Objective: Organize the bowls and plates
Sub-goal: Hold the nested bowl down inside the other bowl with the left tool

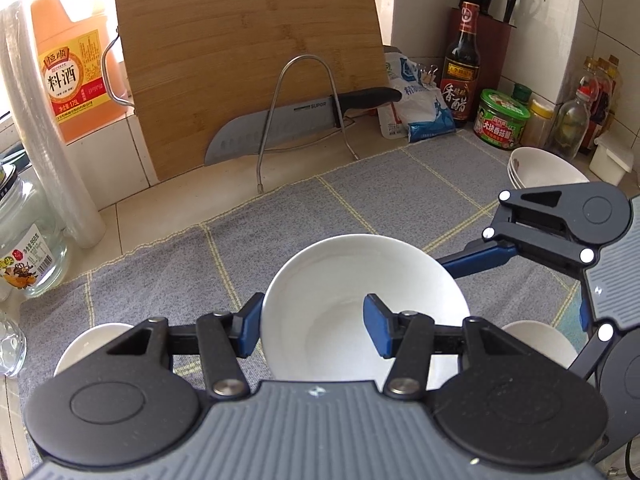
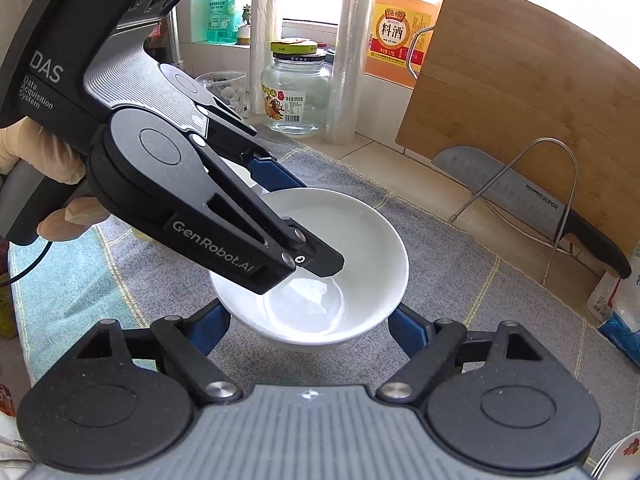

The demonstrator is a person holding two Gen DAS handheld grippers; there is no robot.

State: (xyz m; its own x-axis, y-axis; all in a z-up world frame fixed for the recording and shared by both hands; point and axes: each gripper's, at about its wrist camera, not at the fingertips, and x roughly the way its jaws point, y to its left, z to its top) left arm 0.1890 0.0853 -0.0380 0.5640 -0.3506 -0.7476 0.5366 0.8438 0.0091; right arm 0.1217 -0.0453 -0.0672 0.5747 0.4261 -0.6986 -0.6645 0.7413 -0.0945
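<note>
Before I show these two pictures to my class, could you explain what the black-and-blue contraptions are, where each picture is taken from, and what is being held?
There is no robot here. A person holds a claw in each hand, each with a wide-angle camera looking along its two fingers. One picture comes from the left claw, the other from the right claw. The left claw pinches the wall of a white bowl, one finger inside and one outside. The right claw's fingers sit either side of the same bowl, seemingly gripping it. Below lies a grey cloth. Stacked bowls, a knife and a cutting board are behind.
</note>
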